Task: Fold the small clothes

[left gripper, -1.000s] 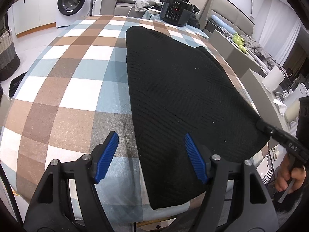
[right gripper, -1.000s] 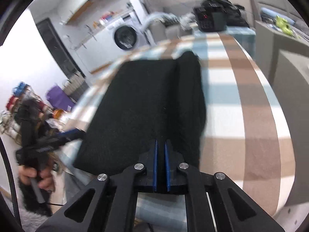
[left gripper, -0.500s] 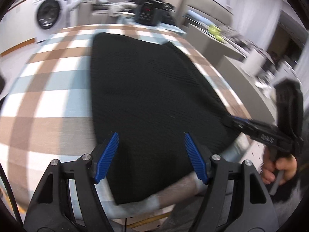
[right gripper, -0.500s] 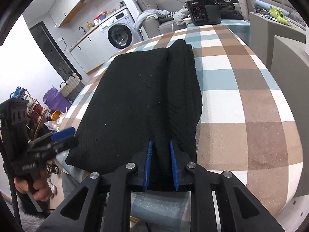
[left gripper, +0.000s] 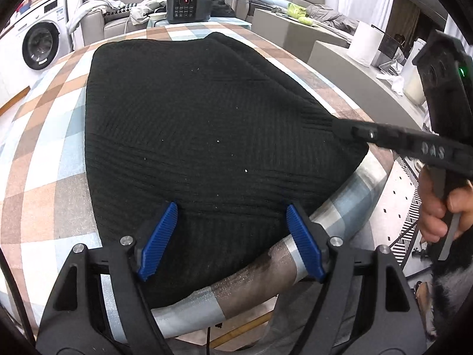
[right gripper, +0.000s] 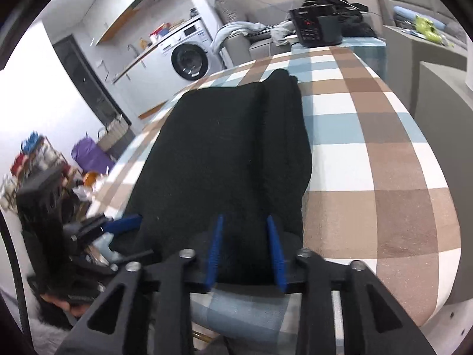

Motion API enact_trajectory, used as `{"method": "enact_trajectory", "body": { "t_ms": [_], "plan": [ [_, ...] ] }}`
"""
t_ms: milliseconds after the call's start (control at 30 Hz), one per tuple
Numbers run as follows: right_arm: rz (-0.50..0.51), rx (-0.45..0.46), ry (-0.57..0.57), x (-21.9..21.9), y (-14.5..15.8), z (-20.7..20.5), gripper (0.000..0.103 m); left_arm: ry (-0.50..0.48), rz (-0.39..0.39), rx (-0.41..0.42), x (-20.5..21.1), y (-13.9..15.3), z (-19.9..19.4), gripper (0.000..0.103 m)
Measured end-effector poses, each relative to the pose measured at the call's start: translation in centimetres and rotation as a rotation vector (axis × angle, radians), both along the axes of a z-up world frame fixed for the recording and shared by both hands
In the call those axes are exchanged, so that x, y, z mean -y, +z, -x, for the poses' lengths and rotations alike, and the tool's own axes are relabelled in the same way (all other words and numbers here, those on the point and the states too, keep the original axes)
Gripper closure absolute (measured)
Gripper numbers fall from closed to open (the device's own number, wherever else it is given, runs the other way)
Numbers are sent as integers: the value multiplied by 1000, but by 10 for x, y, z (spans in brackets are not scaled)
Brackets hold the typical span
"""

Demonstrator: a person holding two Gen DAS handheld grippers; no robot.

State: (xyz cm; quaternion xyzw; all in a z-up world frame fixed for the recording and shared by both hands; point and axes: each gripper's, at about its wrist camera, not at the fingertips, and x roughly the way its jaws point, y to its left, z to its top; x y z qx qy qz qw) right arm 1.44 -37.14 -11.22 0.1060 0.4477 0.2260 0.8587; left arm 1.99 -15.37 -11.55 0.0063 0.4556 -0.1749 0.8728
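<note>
A black knitted garment [left gripper: 201, 136] lies folded lengthwise on a checked tablecloth [left gripper: 47, 177], its near end hanging slightly over the table's front edge. My left gripper [left gripper: 230, 236] is open, its blue pads either side of the garment's near left part. My right gripper [right gripper: 245, 251] is open, its pads astride the garment's near right corner [right gripper: 242, 207]; from the left wrist view it reaches in from the right [left gripper: 384, 136] at that corner. The folded strip [right gripper: 283, 136] runs along the garment's right side.
A black pressure cooker [left gripper: 187, 4] stands beyond the table's far end. A washing machine [left gripper: 38, 44] is at the back left. Grey furniture [left gripper: 340, 50] with a paper roll stands to the right. The tablecloth right of the garment [right gripper: 369, 162] is bare.
My right gripper was shut on the garment's corner a second ago and has opened. My left gripper has moved right, over the garment's near edge, staying open.
</note>
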Motion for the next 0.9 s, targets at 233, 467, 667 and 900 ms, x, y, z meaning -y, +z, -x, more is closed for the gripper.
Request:
{"method": "enact_trajectory", "body": {
  "t_ms": [233,467,667,900],
  "plan": [
    [-45,61,-4,3,4,5,97,-10,3,3,-1,-2,1,27],
    [96,21,-46,-2,-1,4,93,-11,21,1,-5,0,-1,26],
    [58,150,28,-15,32,27,85,6,65,47,-16,16,1,27],
    [164,136,133,-55,-4,19,84,38,53,38,-16,-1,-18,30]
  ]
}}
